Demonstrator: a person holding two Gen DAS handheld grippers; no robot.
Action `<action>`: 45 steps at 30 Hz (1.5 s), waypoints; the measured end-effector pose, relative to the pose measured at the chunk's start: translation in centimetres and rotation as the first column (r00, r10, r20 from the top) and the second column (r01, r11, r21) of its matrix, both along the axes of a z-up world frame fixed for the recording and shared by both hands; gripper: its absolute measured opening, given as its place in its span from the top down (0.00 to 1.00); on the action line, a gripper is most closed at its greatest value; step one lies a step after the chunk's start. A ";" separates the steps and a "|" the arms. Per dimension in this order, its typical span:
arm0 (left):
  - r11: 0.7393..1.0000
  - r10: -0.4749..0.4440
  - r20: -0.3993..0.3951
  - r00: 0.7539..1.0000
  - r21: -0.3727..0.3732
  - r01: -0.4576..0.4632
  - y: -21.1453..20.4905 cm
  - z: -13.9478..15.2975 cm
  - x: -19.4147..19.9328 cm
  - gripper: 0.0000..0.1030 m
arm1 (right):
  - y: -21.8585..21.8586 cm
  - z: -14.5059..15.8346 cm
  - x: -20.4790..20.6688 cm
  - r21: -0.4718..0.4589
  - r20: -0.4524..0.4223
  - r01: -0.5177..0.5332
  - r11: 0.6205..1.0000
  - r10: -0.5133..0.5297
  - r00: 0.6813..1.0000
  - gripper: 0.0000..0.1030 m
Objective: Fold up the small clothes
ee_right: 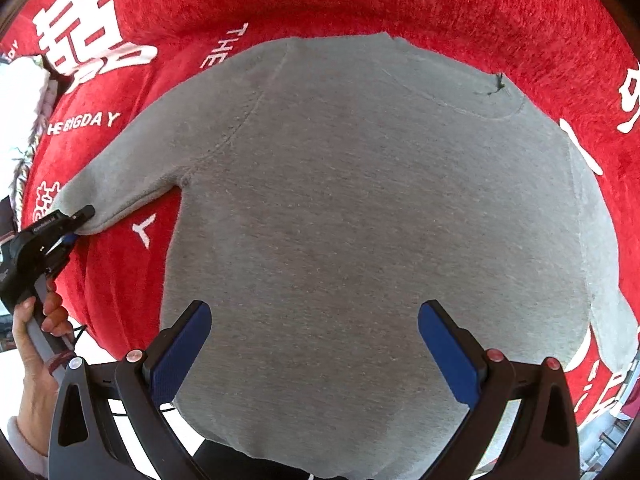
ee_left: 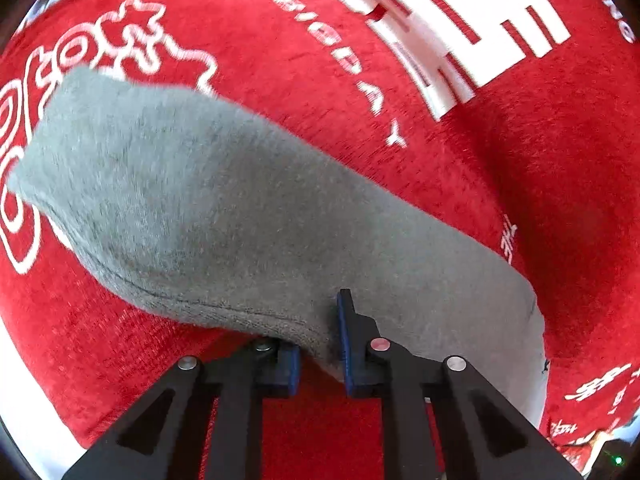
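A small grey sweatshirt (ee_right: 360, 208) lies flat, spread on a red cloth (ee_right: 440, 4) with white lettering. Its left sleeve (ee_left: 208, 208) stretches out to the side. My left gripper (ee_left: 320, 344) is shut on the cuff end of that sleeve; it also shows at the left of the right wrist view (ee_right: 78, 220), pinching the sleeve end. My right gripper (ee_right: 314, 344) is open and empty, its blue pads (ee_right: 184, 344) hovering over the sweatshirt's lower body. The right sleeve (ee_right: 612, 312) lies folded down along the body's right side.
The red cloth (ee_left: 520, 184) covers the surface, with white edges at lower left (ee_left: 24, 392). A white crumpled item (ee_right: 20, 112) lies at the far left edge. A person's hand (ee_right: 32, 320) holds the left gripper's handle.
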State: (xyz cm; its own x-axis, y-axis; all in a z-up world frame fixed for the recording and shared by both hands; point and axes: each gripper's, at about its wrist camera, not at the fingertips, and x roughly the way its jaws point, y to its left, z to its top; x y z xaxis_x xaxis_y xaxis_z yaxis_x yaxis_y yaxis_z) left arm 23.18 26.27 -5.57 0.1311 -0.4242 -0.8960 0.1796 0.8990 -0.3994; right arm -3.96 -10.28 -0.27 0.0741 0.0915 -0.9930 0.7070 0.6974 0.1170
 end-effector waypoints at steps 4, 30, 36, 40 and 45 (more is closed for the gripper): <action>0.998 -0.063 0.115 0.991 -0.018 0.065 -1.1 3.9 -0.8 0.94 | -0.5 0.7 -1.2 0.011 0.051 0.027 1.000 -0.027 0.998 0.00; 0.502 -0.865 0.160 0.476 0.240 0.831 -33.0 3.4 -28.0 0.89 | -10.3 0.5 -19.8 0.019 0.141 0.450 0.893 -0.448 0.883 0.00; 0.541 -0.840 0.227 0.493 0.270 0.797 -30.2 7.0 -26.9 0.15 | -10.4 0.6 -18.5 0.006 0.139 0.410 0.912 -0.407 0.903 0.00; 0.634 -0.773 0.277 0.570 0.316 0.706 -25.6 10.1 -22.7 0.15 | -10.1 1.6 -14.4 -0.047 0.189 0.260 0.964 -0.247 0.950 0.00; 0.734 -0.650 0.182 0.738 0.401 0.548 -20.1 8.4 -14.7 0.15 | -6.4 1.4 -5.2 -0.223 0.145 -0.118 0.968 0.152 0.978 0.00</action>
